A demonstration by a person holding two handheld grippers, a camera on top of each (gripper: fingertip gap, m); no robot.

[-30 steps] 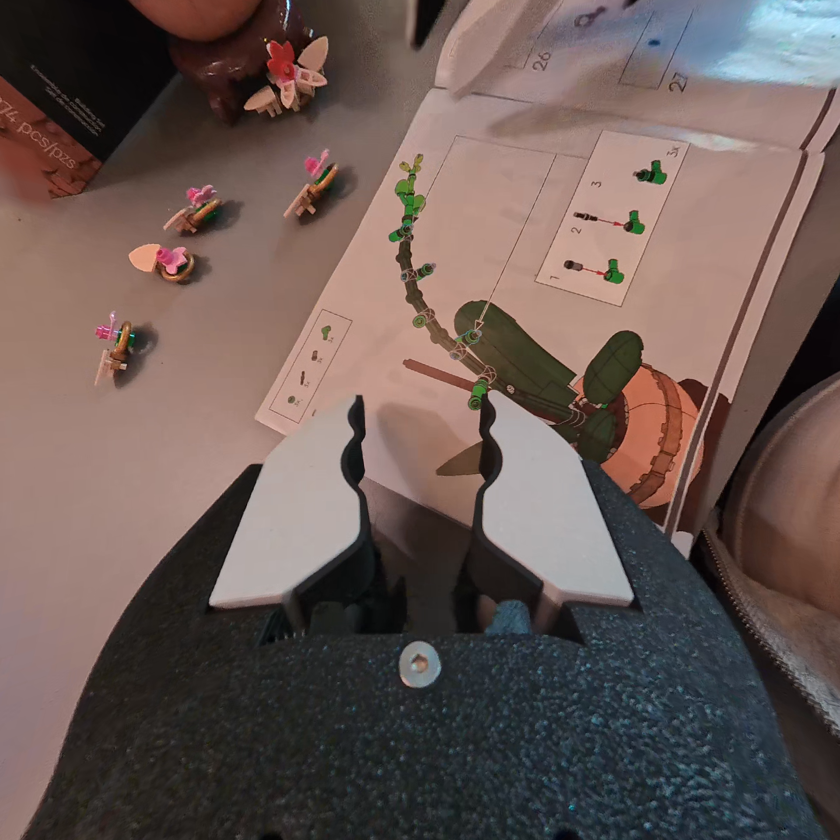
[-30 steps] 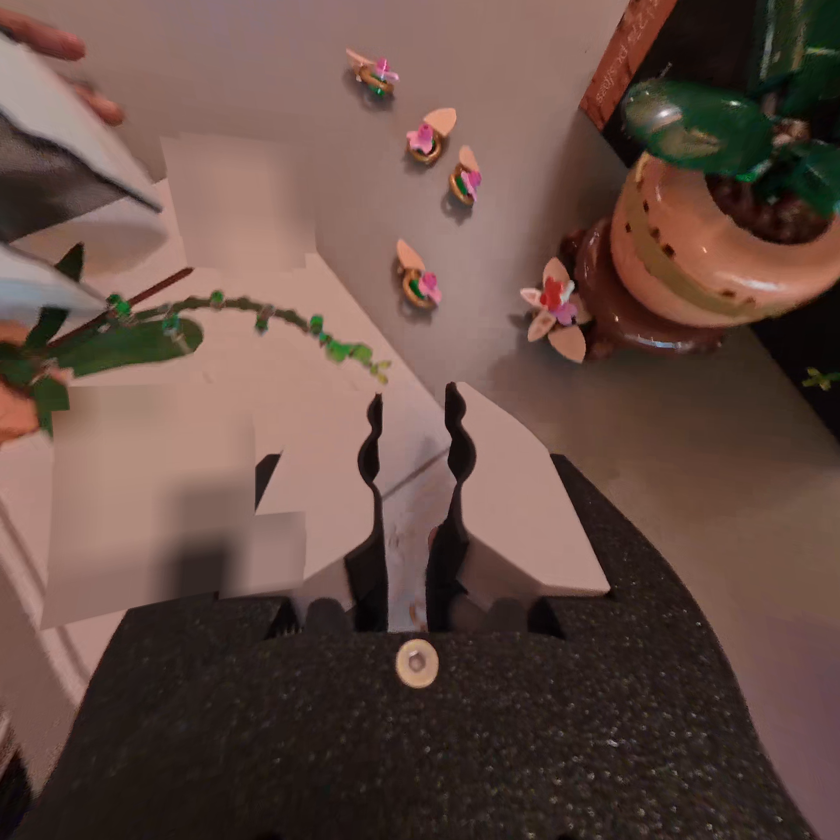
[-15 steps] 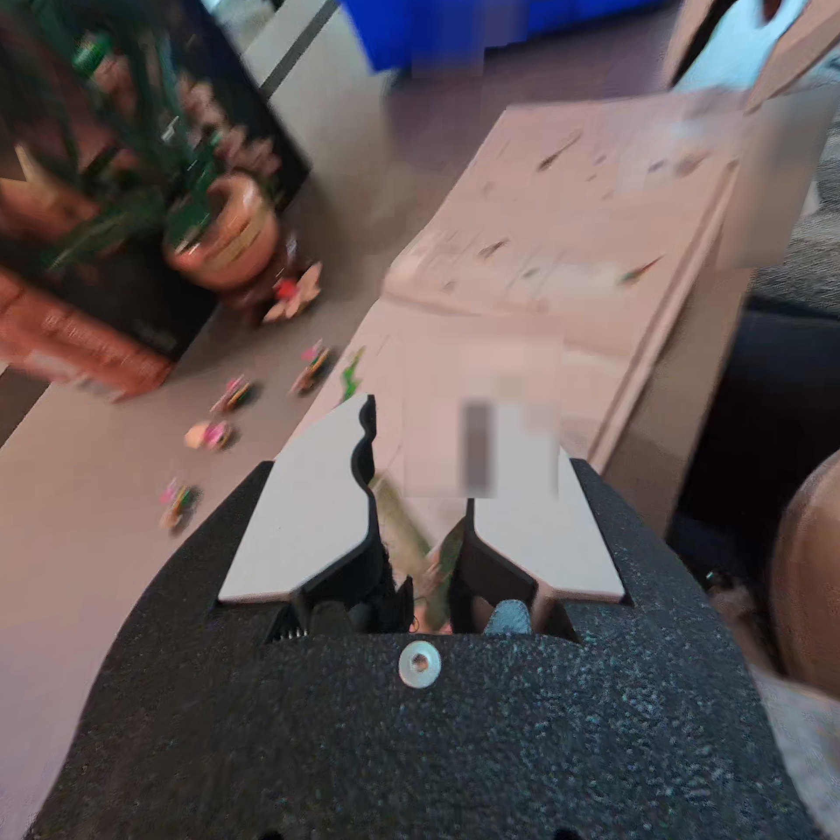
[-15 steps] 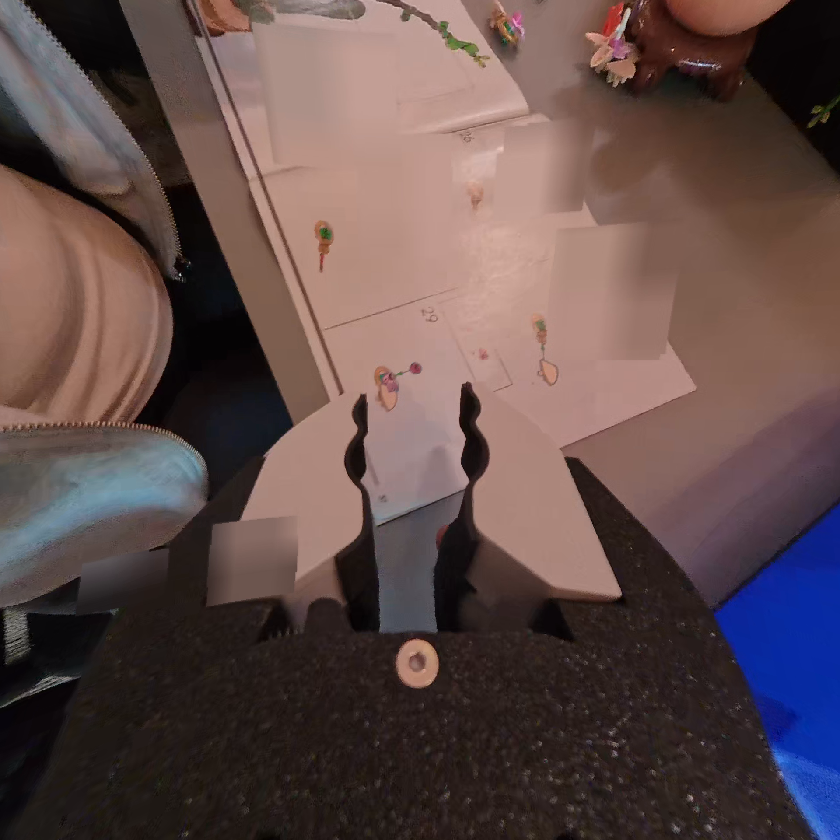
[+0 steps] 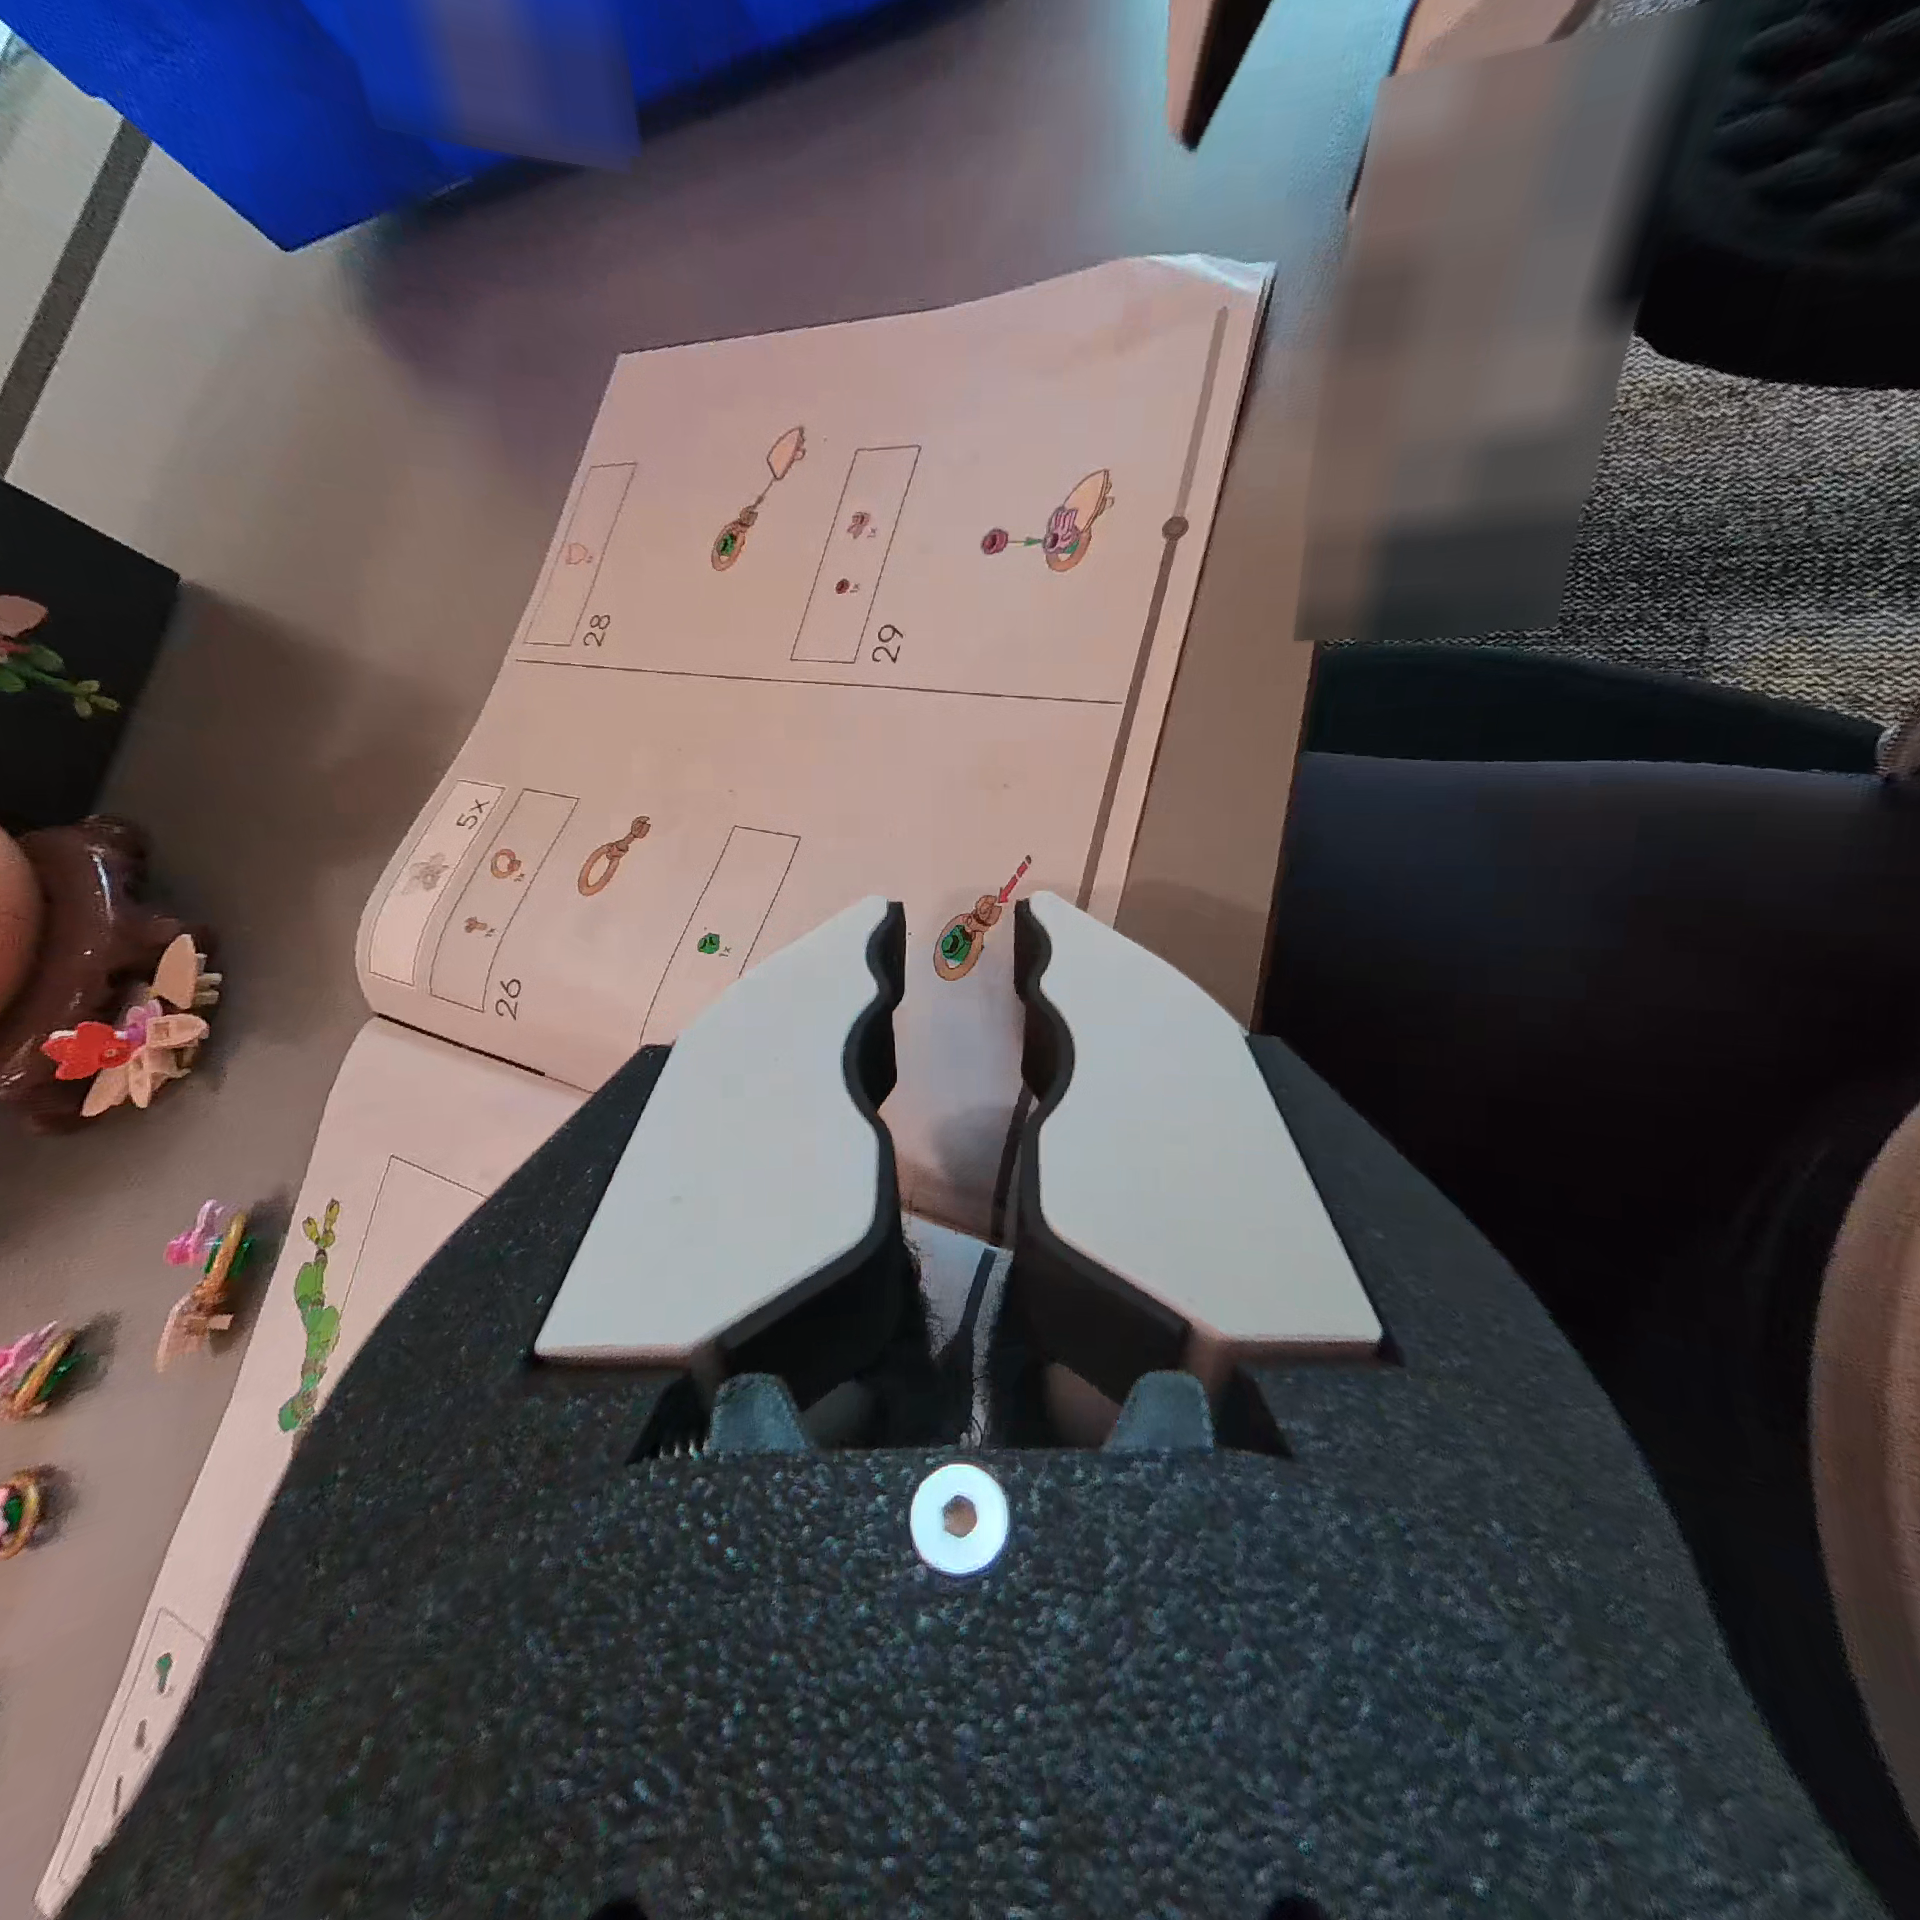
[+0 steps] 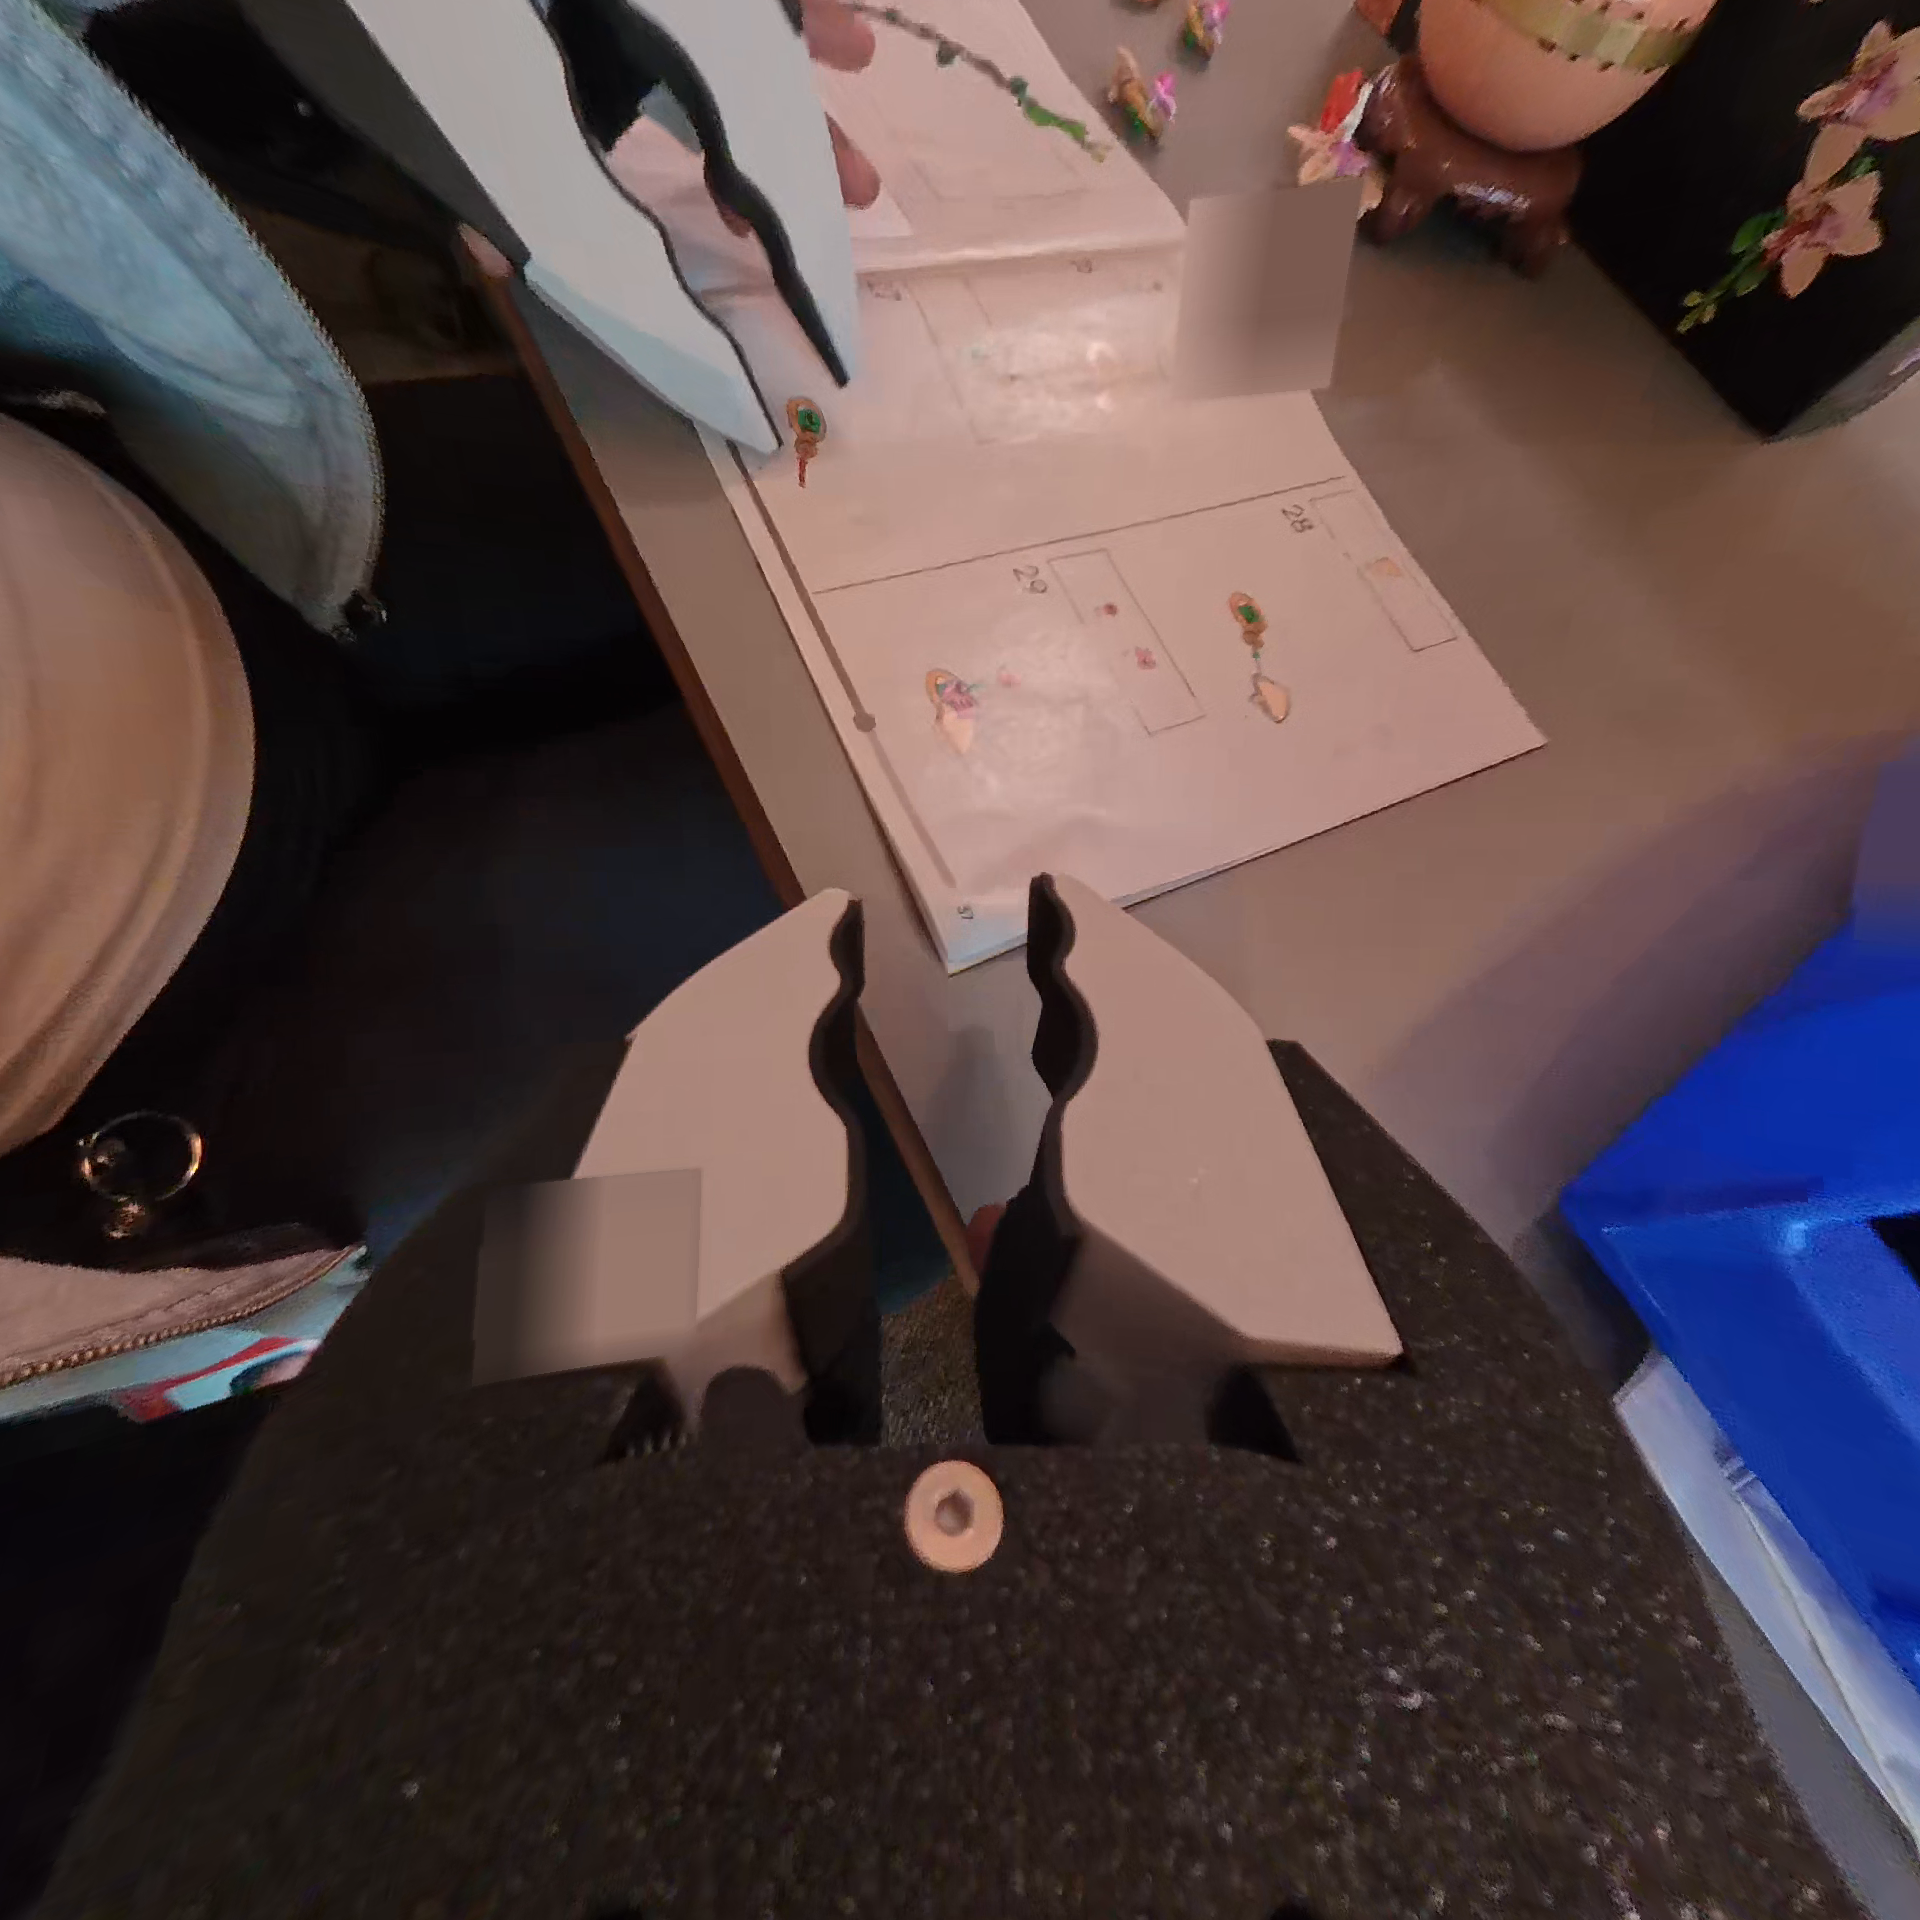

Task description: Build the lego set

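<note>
Hovering unclenched and empty, left gripper (image 5: 961, 914) and right gripper (image 6: 945, 914) are flanking an open white paper instruction booklet (image 5: 831, 727); small pink-and-gold brick flowers (image 5: 203, 1283) are lying loose leftward.

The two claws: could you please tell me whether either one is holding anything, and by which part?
Nothing is held. The left claw hangs open over the instruction booklet; the right claw is open above the table edge.

Dim, warm pinkish indoor light in both views. Glare patch on open instruction booklet (image 6: 1081, 686) in right wrist view, washing out print there. Soft shadows beside small flower pieces (image 5: 208, 1278) left of booklet. Wide-angle bending toward edges. Motion blur on blue bin (image 5: 343, 94) beyond booklet.
</note>
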